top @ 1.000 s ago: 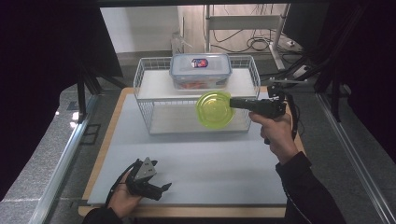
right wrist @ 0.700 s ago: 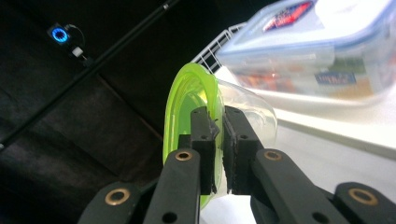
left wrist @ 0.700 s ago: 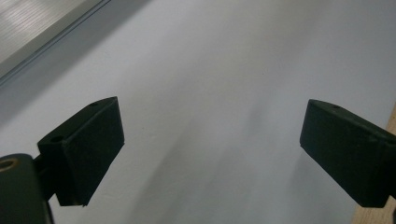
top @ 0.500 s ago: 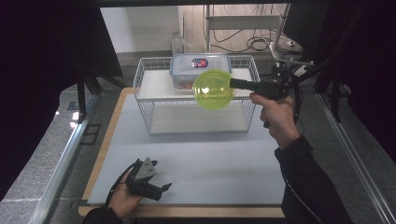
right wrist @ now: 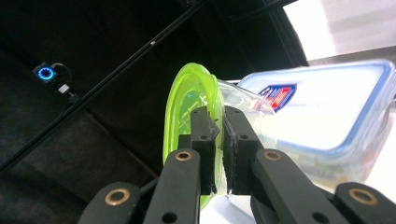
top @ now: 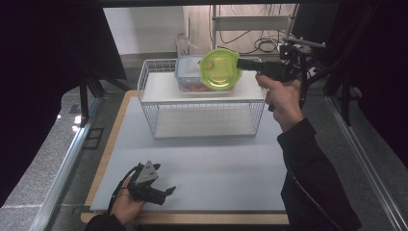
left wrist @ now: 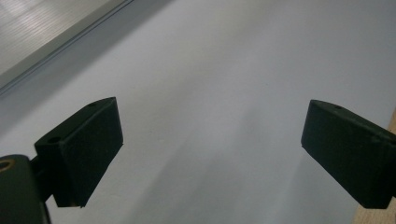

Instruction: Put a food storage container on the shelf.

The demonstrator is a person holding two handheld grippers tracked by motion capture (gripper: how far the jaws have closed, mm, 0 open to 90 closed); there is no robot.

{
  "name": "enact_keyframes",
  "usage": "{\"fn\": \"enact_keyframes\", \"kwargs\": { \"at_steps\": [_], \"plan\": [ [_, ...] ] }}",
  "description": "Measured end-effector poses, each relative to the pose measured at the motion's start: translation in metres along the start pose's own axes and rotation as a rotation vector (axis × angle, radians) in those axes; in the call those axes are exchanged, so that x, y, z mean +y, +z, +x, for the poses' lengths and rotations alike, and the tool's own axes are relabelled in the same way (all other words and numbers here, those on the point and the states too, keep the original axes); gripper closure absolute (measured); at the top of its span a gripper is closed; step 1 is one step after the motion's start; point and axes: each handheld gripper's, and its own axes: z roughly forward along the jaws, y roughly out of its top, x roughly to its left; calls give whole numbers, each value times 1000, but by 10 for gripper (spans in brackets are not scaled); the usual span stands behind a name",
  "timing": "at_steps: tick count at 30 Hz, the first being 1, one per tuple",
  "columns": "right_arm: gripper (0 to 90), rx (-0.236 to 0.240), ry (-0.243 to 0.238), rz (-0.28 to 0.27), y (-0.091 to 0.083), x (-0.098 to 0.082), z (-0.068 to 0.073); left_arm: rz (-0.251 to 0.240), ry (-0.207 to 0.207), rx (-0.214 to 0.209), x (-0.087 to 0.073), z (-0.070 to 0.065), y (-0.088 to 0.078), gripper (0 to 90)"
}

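high view: above, looking forward-down | left gripper view: close over table [left wrist: 224,93] | right gripper view: close, toward container [right wrist: 336,107]

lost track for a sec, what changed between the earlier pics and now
The right gripper, shut on the round lime-green plastic lid, carried it up and toward the far side, from in front of the white wire rack to over the clear blue-rimmed plastic box on top. The left gripper stayed open, low over the table.
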Motion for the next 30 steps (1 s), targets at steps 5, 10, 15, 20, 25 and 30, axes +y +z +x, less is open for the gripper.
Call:
{"fn": "enact_keyframes", "kwargs": {
  "at_steps": [5, 10, 15, 20, 25, 30],
  "plan": [
    [844, -23, 4, -5, 13, 11, -3, -1, 2, -3, 0, 0, 0, 53],
    [843, -44, 22, -13, 28, 20, -7, -1, 3, -7, 0, -1, 0, 53],
    [843, -52, 49, -24, 45, 25, -14, 0, 2, -11, -1, 0, 0, 54],
    [842, -64, 72, -23, 63, 29, -21, -2, 4, -12, 0, -1, -1, 54],
    [842, -67, 100, -25, 73, 30, -28, -4, 3, -14, -1, -1, -1, 55],
    [825, -80, 111, -37, 83, 33, -30, -2, 6, -18, -1, -1, 0, 55]
  ]
}}
